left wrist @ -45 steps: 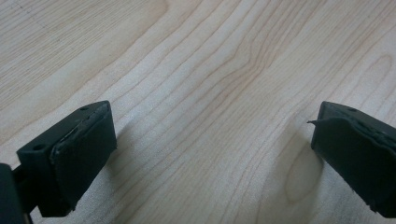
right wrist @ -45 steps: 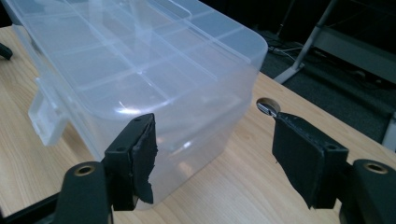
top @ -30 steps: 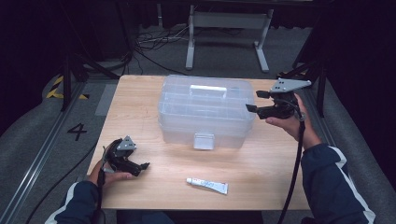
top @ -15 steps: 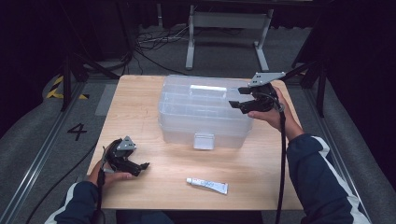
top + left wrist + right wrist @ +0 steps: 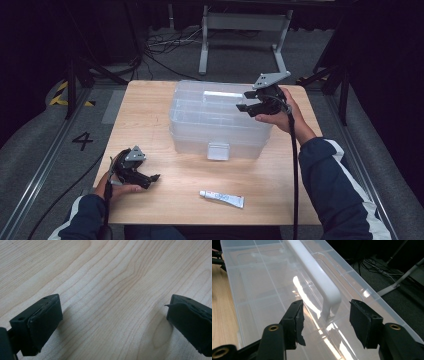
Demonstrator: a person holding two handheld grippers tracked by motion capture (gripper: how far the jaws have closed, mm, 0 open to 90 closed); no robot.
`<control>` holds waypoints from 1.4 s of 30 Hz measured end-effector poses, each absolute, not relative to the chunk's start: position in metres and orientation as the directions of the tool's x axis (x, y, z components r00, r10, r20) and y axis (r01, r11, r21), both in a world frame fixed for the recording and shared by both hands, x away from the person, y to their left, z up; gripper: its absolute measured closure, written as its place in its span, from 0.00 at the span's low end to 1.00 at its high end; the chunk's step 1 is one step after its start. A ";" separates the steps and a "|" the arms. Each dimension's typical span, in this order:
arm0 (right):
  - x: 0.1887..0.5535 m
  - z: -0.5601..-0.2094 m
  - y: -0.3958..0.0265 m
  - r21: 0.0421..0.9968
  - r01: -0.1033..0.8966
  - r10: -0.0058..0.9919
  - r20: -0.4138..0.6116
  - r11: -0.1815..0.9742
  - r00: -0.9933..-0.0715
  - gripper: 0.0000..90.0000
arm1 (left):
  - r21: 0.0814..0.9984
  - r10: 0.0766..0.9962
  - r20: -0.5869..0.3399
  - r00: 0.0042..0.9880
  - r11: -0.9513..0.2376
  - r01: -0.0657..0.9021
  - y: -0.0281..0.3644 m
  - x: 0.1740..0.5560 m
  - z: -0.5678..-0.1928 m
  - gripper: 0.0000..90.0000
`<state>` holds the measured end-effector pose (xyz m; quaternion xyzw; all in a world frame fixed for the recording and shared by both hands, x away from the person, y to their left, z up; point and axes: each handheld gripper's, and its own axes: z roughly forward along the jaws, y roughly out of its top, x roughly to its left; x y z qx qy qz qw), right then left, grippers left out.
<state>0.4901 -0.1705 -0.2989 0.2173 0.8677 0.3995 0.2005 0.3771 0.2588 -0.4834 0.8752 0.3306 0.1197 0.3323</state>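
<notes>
A clear plastic storage box with a white handle on its lid stands at the middle of the wooden table. My right gripper hovers over the lid's right end and points left. In the right gripper view its jaws have just been closing and still stand apart. The near end of the handle lies just ahead between them, and neither pad touches it. My left gripper rests at the table's front left, open, with bare wood between its fingers.
A small white tube lies near the front edge, right of the left gripper. The box has a latch on its front wall. A metal stand and cables are on the floor behind the table.
My right gripper has moved left, from beyond the box's right end to above the lid by the handle, and its jaws have narrowed. The left gripper has stayed put.
</notes>
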 end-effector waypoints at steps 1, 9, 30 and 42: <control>0.490 -0.299 -0.170 0.781 0.217 0.537 -0.174 0.586 -0.825 0.51 | 0.661 0.658 -0.010 0.753 -0.561 0.499 0.259 0.377 -0.483 0.00; 0.497 -0.294 -0.155 0.757 0.210 0.515 -0.190 0.619 -0.836 0.59 | 0.661 0.659 -0.010 0.753 -0.561 0.499 0.259 0.377 -0.483 0.00; 0.509 -0.294 -0.127 0.722 0.172 0.468 -0.231 0.670 -0.853 0.73 | 0.661 0.659 -0.009 0.752 -0.560 0.499 0.259 0.378 -0.483 0.01; 0.505 -0.300 -0.132 0.731 0.172 0.514 -0.273 0.660 -0.813 0.78 | 0.690 0.655 -0.039 0.755 -0.529 0.495 0.258 0.390 -0.473 0.29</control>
